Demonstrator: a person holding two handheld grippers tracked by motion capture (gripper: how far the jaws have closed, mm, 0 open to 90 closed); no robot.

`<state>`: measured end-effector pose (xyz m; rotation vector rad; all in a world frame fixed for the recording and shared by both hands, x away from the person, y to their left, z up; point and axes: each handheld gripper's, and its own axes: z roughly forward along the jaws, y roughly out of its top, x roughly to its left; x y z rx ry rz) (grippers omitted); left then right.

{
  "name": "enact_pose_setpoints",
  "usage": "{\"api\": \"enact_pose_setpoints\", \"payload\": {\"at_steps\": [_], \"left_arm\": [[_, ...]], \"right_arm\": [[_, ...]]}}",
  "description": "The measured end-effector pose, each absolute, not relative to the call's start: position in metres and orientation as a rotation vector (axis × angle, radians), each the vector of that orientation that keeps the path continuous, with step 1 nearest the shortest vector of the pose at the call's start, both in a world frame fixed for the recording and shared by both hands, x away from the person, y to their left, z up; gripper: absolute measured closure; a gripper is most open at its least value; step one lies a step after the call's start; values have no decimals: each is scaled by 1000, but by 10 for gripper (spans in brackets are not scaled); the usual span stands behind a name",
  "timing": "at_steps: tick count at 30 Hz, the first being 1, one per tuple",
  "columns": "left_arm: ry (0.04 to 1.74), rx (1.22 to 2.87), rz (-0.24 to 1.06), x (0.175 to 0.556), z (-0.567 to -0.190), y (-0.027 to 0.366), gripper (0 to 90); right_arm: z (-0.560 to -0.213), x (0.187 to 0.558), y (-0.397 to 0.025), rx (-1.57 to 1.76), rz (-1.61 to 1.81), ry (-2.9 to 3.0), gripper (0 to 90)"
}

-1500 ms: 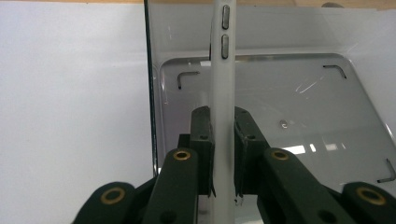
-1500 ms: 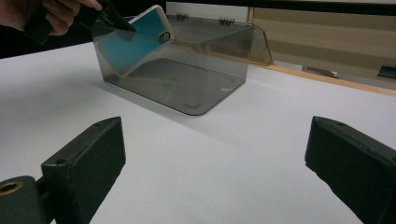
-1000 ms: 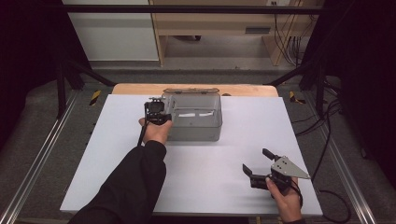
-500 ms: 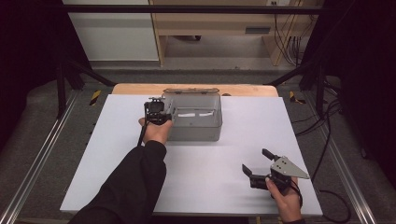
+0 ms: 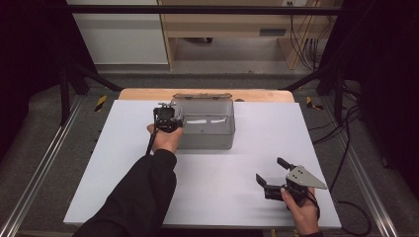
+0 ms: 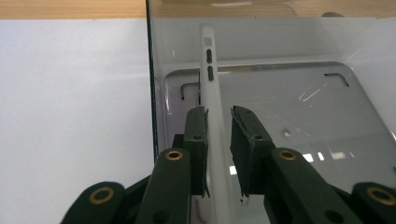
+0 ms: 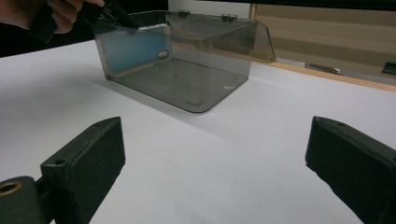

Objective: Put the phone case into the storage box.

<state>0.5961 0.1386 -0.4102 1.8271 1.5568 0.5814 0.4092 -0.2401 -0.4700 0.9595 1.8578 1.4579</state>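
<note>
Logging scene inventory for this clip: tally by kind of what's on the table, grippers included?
Clear plastic box with hinged lid: 1
Phone case, white, translucent, stood on edge inside the box between the left gripper's jaws: 1
Handheld grippers: 2, left gripper at the box, right gripper open over the white tabletop
Total: 4

My two black fingers (image 7: 81,170) rise spread wide at seven and five o'clock, nothing between them but white counter (image 7: 210,163). At twelve o'clock stands a clear box (image 7: 187,60), lid tipped back. At eleven, a hand (image 7: 51,14) holds a gripper at its wall.
</note>
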Motion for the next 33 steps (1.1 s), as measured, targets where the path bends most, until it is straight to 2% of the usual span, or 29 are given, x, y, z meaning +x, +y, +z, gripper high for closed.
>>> {"api": "enact_pose_setpoints", "payload": {"at_steps": [9,33], "left_arm": [[1490,1829,651,594,-407,136,710],[1365,1828,686,587,-397,132,696]], "right_arm": [[-470,409,-240,963,1456,1861,50],[-470,409,-239,963,1457,1863,50]]}}
